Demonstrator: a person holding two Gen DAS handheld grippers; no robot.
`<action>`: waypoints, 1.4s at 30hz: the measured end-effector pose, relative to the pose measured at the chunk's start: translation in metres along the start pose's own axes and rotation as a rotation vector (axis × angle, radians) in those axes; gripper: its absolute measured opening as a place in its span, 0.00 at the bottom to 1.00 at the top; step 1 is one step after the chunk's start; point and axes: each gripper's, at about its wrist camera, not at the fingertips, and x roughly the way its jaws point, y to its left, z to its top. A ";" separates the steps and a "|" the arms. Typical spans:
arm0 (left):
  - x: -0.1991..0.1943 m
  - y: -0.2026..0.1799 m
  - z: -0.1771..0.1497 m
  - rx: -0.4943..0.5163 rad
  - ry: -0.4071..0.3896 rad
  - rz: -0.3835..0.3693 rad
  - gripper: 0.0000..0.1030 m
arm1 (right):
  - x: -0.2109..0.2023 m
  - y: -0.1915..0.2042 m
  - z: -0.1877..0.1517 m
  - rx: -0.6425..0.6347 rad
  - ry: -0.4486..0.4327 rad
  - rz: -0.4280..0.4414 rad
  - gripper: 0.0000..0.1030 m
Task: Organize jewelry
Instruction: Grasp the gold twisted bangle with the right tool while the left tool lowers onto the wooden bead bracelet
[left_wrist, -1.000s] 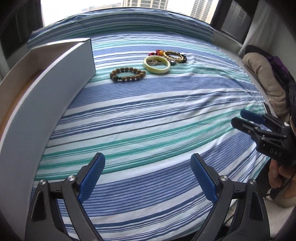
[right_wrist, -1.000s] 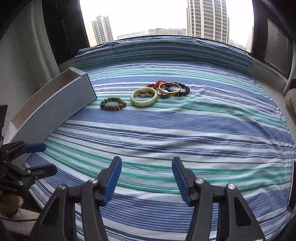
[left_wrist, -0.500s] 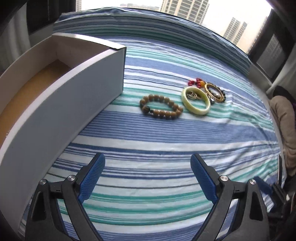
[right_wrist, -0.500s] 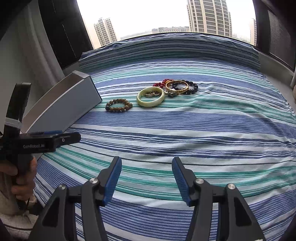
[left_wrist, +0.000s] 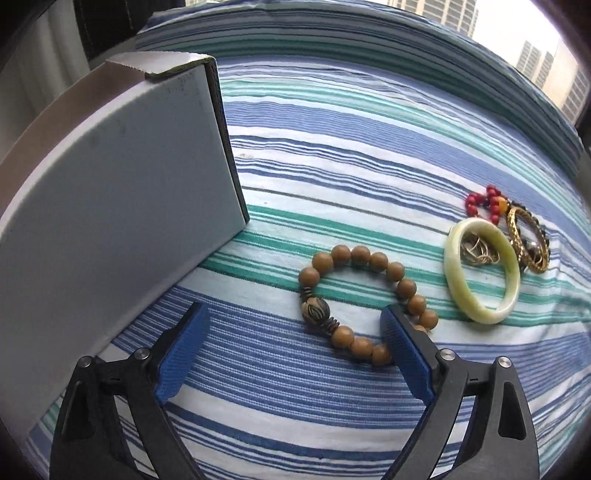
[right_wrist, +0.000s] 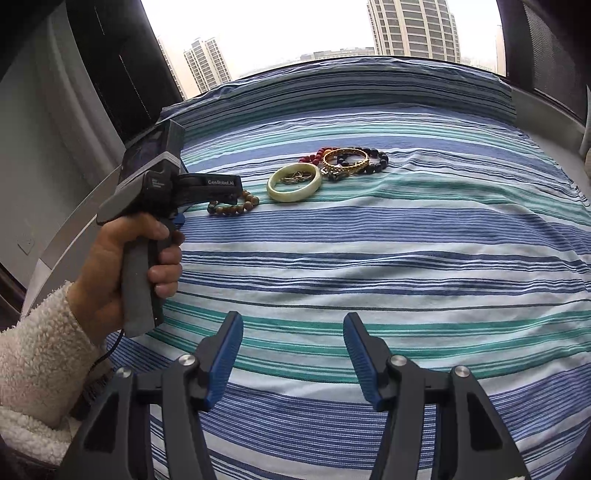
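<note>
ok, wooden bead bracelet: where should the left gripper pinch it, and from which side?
Probably the near arc of the wooden bead bracelet, coming from above. It lies flat on the striped bedspread, apart from the jade bangle, so one finger can drop inside the loop, one outside. The left gripper is open and already close.

A striped bedspread (right_wrist: 369, 258) covers the bed; tower blocks (right_wrist: 413, 29) stand outside the window beyond.
</note>
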 end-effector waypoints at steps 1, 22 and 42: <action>-0.002 0.003 -0.006 0.023 0.012 -0.010 0.94 | 0.001 -0.003 0.001 0.006 0.002 0.000 0.56; -0.078 0.086 -0.095 0.135 0.039 -0.149 0.97 | 0.147 -0.012 0.183 -0.260 0.124 0.001 0.34; -0.077 0.089 -0.109 0.157 0.070 -0.173 0.97 | 0.058 -0.013 0.063 -0.200 0.304 0.085 0.15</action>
